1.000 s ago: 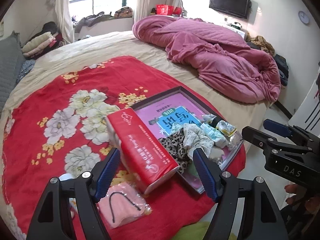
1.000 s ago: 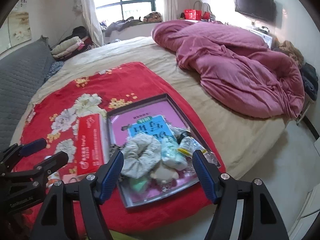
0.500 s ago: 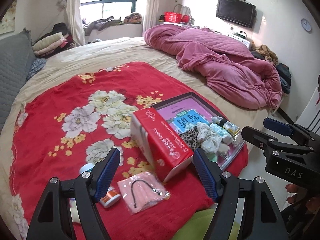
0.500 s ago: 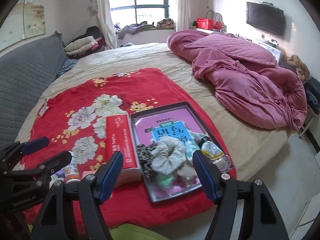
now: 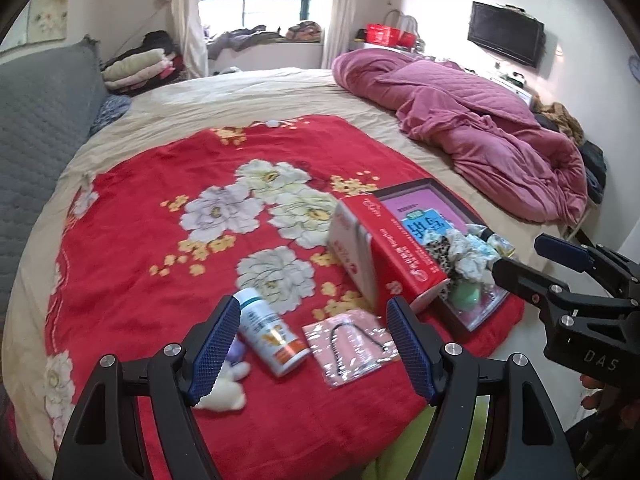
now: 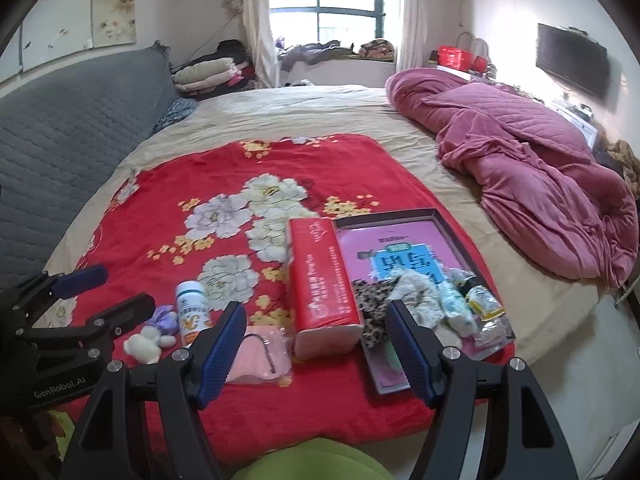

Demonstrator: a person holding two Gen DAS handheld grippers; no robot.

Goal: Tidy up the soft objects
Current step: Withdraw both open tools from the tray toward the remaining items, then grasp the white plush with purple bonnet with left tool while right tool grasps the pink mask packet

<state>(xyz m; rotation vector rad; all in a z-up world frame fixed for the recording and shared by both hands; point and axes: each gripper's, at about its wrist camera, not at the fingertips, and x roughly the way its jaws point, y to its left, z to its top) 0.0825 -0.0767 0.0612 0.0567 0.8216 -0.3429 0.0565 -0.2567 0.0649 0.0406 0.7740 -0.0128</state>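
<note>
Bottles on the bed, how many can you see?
2. A white bottle lies on the red blanket; a small dark-capped one lies in the tray. The pile may hide more.

Black tongs (image 5: pixel 312 344), blue ribbed pads (image 5: pixel 214 346), silver screws, white lettering

Both wrist views downward over bed (image 5: pixel 280 92)

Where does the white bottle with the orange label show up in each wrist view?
Left wrist view: white bottle lies low centre, just right of the left finger.
Right wrist view: white bottle lies lower left, beside the small plush toys.
Shared landmark: the red tissue pack, right of the bottle in both.
</note>
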